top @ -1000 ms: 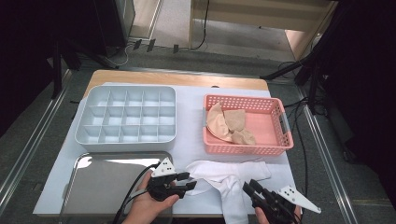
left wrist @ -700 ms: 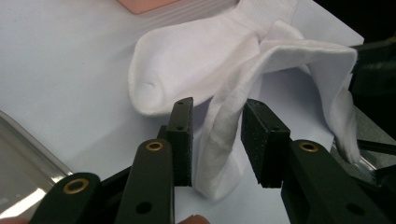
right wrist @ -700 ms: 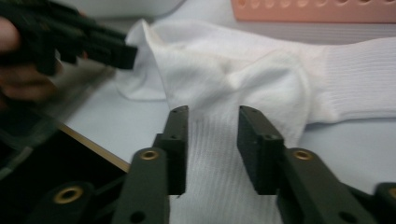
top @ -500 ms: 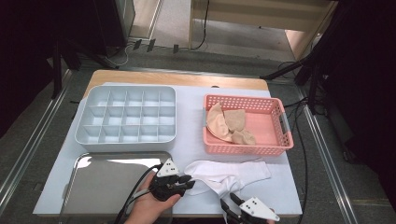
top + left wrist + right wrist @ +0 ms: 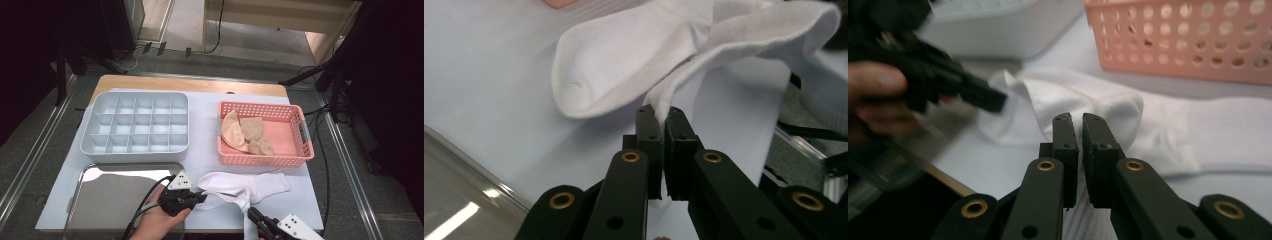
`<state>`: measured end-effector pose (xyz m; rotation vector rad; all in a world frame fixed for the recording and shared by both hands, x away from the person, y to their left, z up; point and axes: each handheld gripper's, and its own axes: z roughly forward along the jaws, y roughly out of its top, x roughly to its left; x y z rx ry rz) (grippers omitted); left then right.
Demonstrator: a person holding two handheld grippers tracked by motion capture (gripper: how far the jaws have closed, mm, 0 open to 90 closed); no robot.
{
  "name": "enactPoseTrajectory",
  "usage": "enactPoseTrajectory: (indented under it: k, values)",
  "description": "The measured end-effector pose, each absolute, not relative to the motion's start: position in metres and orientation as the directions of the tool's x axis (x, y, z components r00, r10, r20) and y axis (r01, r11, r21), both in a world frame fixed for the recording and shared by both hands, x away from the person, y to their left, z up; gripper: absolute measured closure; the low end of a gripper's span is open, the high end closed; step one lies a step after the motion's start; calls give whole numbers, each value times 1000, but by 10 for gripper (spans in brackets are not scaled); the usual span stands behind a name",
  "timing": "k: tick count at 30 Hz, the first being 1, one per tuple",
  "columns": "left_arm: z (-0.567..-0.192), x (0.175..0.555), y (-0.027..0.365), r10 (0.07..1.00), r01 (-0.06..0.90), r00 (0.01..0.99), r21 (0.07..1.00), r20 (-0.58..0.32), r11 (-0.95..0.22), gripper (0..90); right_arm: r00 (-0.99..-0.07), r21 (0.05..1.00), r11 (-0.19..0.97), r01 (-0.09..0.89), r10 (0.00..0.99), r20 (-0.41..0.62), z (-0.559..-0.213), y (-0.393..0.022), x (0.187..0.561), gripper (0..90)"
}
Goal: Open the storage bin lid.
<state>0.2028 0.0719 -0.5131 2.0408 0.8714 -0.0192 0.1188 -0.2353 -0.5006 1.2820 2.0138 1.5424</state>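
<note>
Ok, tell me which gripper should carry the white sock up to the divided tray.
Left, probably. The left gripper is shut on the white sock at its edge and sits nearer the divided tray. The right gripper, also shut on the sock, is farther off, at the table's near edge.

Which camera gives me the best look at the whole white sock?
The high view: the white sock lies there full length, between the pink basket and the table's near edge. The left gripper view shows its rounded end and a pinched fold up close; the right gripper view shows its blurred middle.
</note>
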Motion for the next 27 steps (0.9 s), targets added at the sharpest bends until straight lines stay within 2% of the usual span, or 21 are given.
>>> enactPoseTrajectory:
  k: [3, 5, 10, 14, 17, 23, 25, 27]
  values:
    - [-510, 205, 74, 543, 597, 760, 713, -357, -368, 889, -554, 869, -70, 489, 745, 372, -489, -242, 127, 857]
    - [-509, 209, 77, 552, 622, 738, 708, -389, -333, 888, -537, 853, -114, 509, 732, 419, -484, -246, 137, 853]
    - [-513, 218, 80, 644, 641, 676, 717, -358, -273, 841, -396, 804, -206, 558, 785, 476, -493, -255, 172, 820]
    - [-518, 220, 78, 660, 635, 669, 724, -341, -270, 783, -312, 810, -188, 556, 856, 413, -506, -263, 199, 790]
    - [-518, 221, 78, 672, 632, 662, 730, -332, -262, 733, -277, 843, -156, 515, 900, 336, -503, -276, 203, 760]
    - [-519, 224, 79, 701, 634, 638, 735, -320, -242, 608, -186, 814, -123, 567, 944, 272, -517, -299, 202, 587]
    - [-520, 223, 78, 699, 634, 641, 733, -319, -247, 609, -160, 800, -67, 597, 966, 201, -526, -297, 206, 590]
    - [-520, 221, 78, 695, 629, 650, 731, -307, -265, 653, -160, 802, -50, 595, 971, 179, -528, -295, 208, 652]
